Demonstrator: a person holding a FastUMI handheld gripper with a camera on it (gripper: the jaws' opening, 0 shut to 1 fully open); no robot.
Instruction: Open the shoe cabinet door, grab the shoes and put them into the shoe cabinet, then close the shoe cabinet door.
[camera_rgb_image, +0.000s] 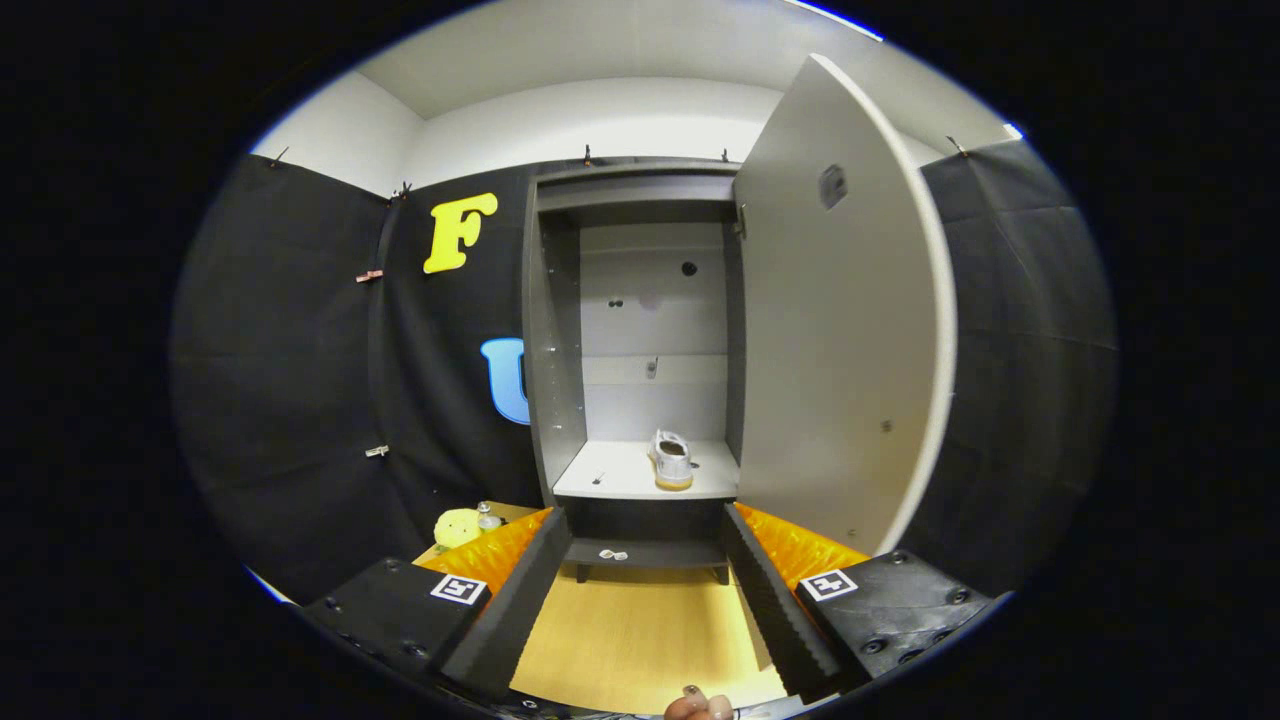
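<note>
Wood-look floor (640, 640) and black cloth booth wall (290, 400); shoe cabinet (560, 330) at 12 o'clock beyond the gripper (640, 600), door (840, 310) swung wide toward 1 o'clock, one pale sneaker (672, 460) heel-out on the light shelf (610, 478), fingers apart and empty.

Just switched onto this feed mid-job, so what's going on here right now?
A person holds the gripper facing the shoe cabinet. Its fingers are open with nothing between them, above the wooden floor. The cabinet door stands swung open to the right. One shoe already sits on the shelf inside, well beyond the fingers. The door is not yet closed. A yellow plush toy sits low by the wall, left of the cabinet.
</note>
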